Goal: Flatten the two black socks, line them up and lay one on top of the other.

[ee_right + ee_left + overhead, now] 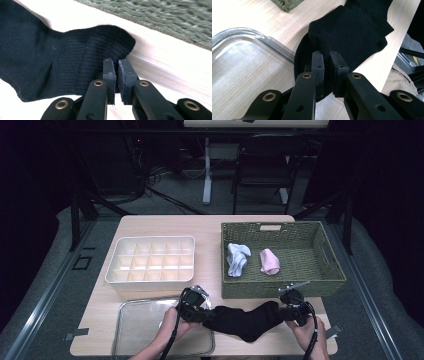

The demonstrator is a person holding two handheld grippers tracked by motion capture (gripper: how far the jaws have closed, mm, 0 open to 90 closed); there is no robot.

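A black sock [245, 321] lies stretched across the table's near edge between my two grippers. My left gripper [204, 313] is shut on a bunched fold at the sock's toe end [352, 32], its jaws [326, 53] pinching the fabric beside the glass tray. My right gripper [286, 312] is at the other end, shut on the edge of the ribbed cuff [82, 57], with its jaws [116, 60] close to the basket wall. The cuff looks slightly raised off the wood.
A green woven basket [280, 287] at the right holds a white sock [237, 259] and a pink sock [270, 261]. A white divided organizer [150, 276] sits at the left. A clear glass tray [135, 327] lies front left, under my left hand.
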